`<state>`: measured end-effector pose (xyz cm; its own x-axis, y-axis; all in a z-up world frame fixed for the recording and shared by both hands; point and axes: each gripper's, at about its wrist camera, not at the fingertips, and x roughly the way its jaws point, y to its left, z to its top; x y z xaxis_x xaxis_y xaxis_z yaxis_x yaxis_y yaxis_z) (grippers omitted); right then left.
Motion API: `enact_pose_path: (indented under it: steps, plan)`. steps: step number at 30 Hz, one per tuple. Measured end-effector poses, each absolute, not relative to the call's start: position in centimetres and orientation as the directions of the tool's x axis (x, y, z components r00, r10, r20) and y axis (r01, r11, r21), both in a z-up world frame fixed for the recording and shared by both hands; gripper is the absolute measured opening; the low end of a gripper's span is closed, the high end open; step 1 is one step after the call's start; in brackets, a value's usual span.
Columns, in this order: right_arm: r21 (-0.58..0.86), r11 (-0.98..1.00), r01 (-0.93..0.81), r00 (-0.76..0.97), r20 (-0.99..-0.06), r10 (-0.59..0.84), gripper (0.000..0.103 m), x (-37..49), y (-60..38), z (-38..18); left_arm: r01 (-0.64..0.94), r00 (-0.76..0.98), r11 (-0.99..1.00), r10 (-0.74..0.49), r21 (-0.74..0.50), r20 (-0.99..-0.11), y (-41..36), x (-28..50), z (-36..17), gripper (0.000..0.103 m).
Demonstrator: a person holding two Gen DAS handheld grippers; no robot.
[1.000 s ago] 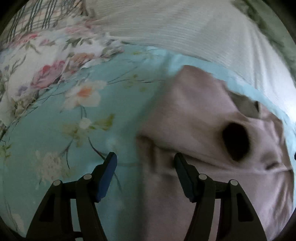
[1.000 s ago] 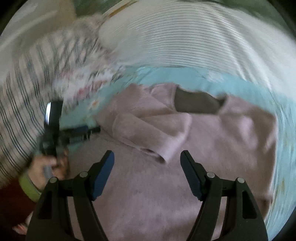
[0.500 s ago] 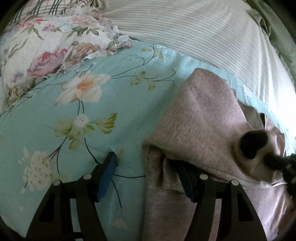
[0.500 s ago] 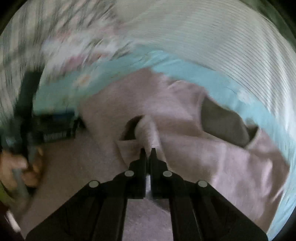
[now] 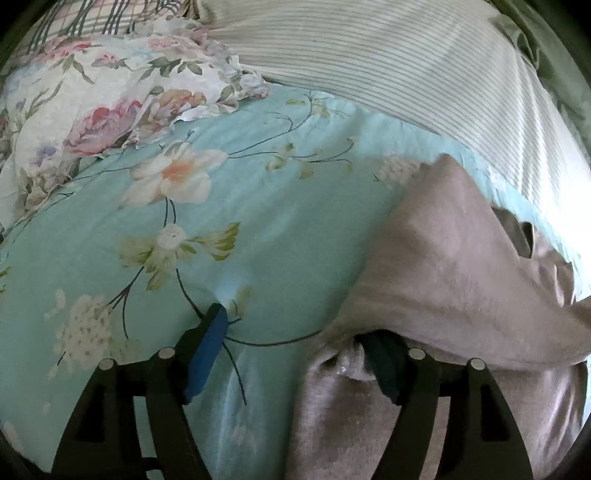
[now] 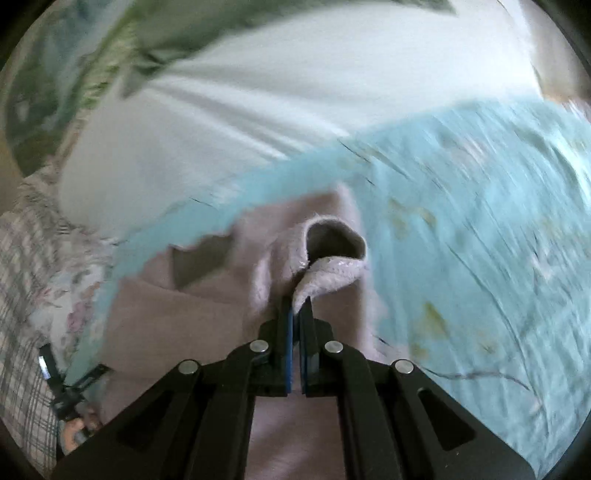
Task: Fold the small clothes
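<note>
Left wrist view. Looking down along the left gripper (image 5: 295, 362) onto a turquoise bedcover printed with white flowers (image 5: 258, 221). Jaws set wide and just now opening further. Left blue pad (image 5: 207, 354) resting over bare bedcover. Right pad tucked under a turned-over layer of the pale mauve fleece sweater (image 5: 461, 258), mostly hidden in shadow. Between the pads, only the sweater's near edge, with nothing pressed from both sides. Sweater spread on the right half of the bedcover, its upper layer lifted into a sloping fold, with the darker neck opening near the right border. Beyond the bedcover, a white fine-striped fabric (image 5: 369, 66) across the top. At upper left, a quilted cream pillow with rose print (image 5: 92, 110), overlapping the bedcover's far corner. Behind it, a plaid cloth (image 5: 92, 18).

Right wrist view. Heavily motion-blurred. Right gripper (image 6: 297, 310) closed tight, pads pinching the rolled edge of the sweater's round sleeve cuff (image 6: 332, 273). Cuff held up off the body of the sweater (image 6: 184, 314), its dark mouth open toward the camera. Sleeve running back from the cuff across the sweater's front. Neck opening to the left of the cuff. At lower left, the left gripper (image 6: 62, 391) at the sweater's side edge, with a person's hand (image 6: 74, 432) on its handle.
</note>
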<state>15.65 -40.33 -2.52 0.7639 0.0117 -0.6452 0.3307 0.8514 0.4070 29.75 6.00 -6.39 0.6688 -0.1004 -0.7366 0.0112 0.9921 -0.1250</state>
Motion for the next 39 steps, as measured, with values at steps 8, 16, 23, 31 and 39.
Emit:
enact_pose_path:
  steps: [8, 16, 23, 31, 39]
  plan:
    - [0.386, 0.829, 0.404, 0.747, -0.662, -0.056, 0.034, 11.5, -38.9, -2.5, -0.012, 0.680, 0.990, -0.095, -0.140, -0.727, 6.6, 29.4, -6.3, 0.075]
    - [0.579, 0.809, -0.102, 0.720, -0.518, 0.462, 0.060, 20.0, -29.9, 1.7, -0.007, 0.700, 0.987, -0.108, -0.158, -0.706, 6.7, 28.9, -6.3, 0.075]
    - [0.653, 0.727, -0.212, 0.544, -0.540, 0.643, 0.083, 38.4, -23.2, 1.0, 0.004, 0.719, 0.979, -0.146, -0.206, -0.679, 7.2, 28.6, -6.4, 0.075]
    - [0.617, 0.737, -0.275, 0.010, -0.765, 0.644, 0.094, 47.2, -12.9, -6.8, 0.013, 0.735, 0.966, -0.183, -0.257, -0.653, 7.8, 28.6, -6.5, 0.075]
    - [0.863, 0.458, -0.213, 0.194, -0.423, 0.885, 0.095, 49.4, -10.4, -7.6, -0.007, 0.772, 0.929, -0.230, -0.370, -0.593, 9.9, 28.0, -6.6, 0.075]
